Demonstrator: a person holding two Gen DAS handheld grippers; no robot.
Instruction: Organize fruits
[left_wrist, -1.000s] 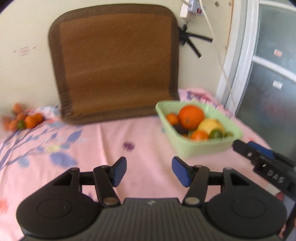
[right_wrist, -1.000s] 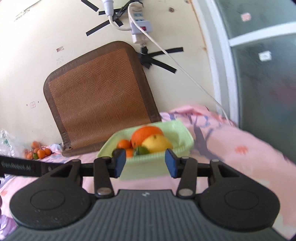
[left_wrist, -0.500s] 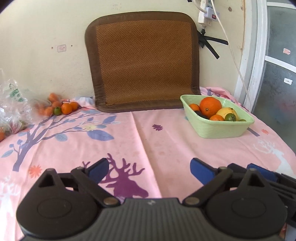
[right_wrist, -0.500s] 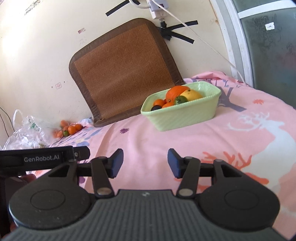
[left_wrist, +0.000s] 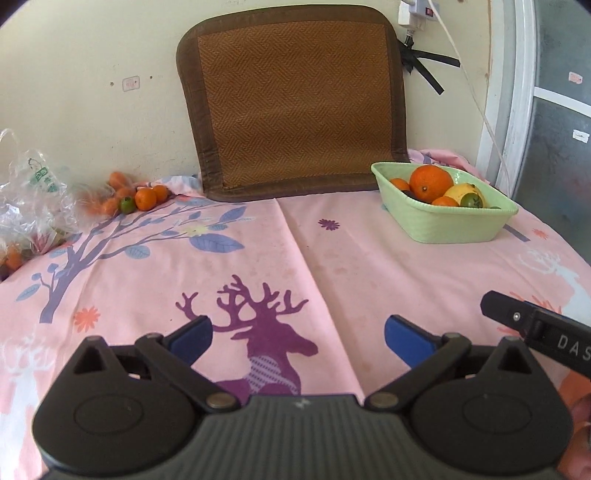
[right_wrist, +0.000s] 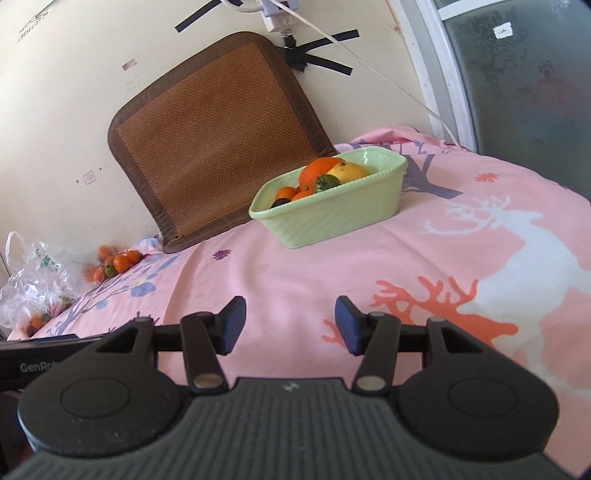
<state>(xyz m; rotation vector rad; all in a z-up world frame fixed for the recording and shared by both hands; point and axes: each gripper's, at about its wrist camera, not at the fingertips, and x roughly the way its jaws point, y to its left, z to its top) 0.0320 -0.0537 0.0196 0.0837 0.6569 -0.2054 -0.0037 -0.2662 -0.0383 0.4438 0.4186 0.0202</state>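
Observation:
A pale green basket (left_wrist: 443, 221) (right_wrist: 332, 218) stands at the back right of the pink cloth. It holds a big orange (left_wrist: 430, 182) (right_wrist: 317, 170), a yellow lemon (left_wrist: 463, 192) (right_wrist: 349, 171) and smaller fruit. A loose pile of small oranges (left_wrist: 146, 199) (right_wrist: 121, 263) with one green fruit (left_wrist: 127, 204) lies at the back left by the wall. My left gripper (left_wrist: 295, 328) hangs low over the purple deer print, its jaws opening wide with nothing between them. My right gripper (right_wrist: 289, 314) is open and empty, well short of the basket.
A brown woven mat (left_wrist: 295, 99) (right_wrist: 218, 147) leans on the wall behind the cloth. A crumpled clear plastic bag (left_wrist: 33, 192) (right_wrist: 37, 277) with more fruit sits at the far left. A white cord and a glass door (left_wrist: 561, 129) are at the right.
Both grippers have drawn back from the basket, which now looks farther off. The left jaws have spread much wider; the right jaws have widened a little. The fruit pile and bag came into view.

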